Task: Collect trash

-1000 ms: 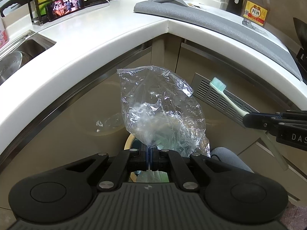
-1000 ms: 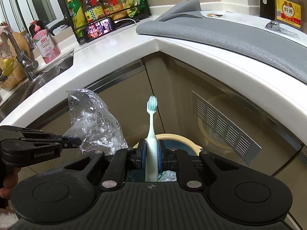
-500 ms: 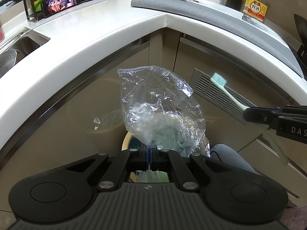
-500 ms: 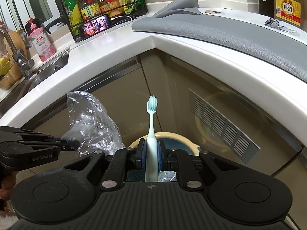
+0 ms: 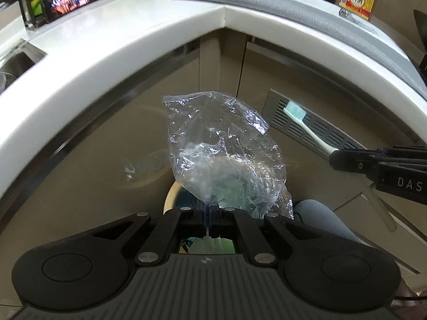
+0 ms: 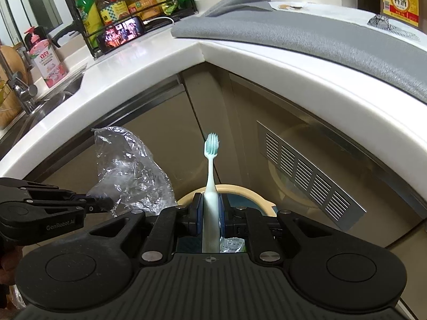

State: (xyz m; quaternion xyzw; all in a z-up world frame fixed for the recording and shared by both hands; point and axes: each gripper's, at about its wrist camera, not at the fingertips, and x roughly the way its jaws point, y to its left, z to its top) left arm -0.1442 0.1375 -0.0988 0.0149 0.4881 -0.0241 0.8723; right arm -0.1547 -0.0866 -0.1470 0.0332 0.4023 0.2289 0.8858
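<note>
**A:** What have you got in each hand?

**B:** My left gripper point(image 5: 207, 214) is pinched fully together on the bottom of a crumpled clear plastic bag point(image 5: 221, 154), which stands up and away from the fingers. My right gripper point(image 6: 210, 213) is clamped narrowly around the handle of a pale green toothbrush point(image 6: 210, 178), bristles pointing up and away from me.

**A:** And where are they, relative to the bin?

**B:** Both are above a round bin with a cream rim point(image 6: 245, 190), which sits on the floor in the inside corner of the cabinets. In the right view the rim curves just beyond my fingers, and some rubbish shows inside it. In the left view most of the rim is hidden behind the bag; only a piece shows at its left.

**A:** How much room is there around you?

**B:** The white counter edge point(image 5: 112, 61) arcs overhead on the far side, from left to right, meeting at a corner seam. Below it the beige cabinet doors point(image 6: 149, 138) stand behind the bin, with a slotted metal vent point(image 6: 309, 176) on the right-hand door. Between the counter's edge and the bin there is open space, and both things I hold hang in it, touching nothing.

**A:** Do the two grippers crowd each other?

**B:** They sit side by side, apart. The bag is left of the toothbrush with a gap between them. A gray mat point(image 6: 333, 37) lies on the counter at the far right, its front edge overhanging the counter.
</note>
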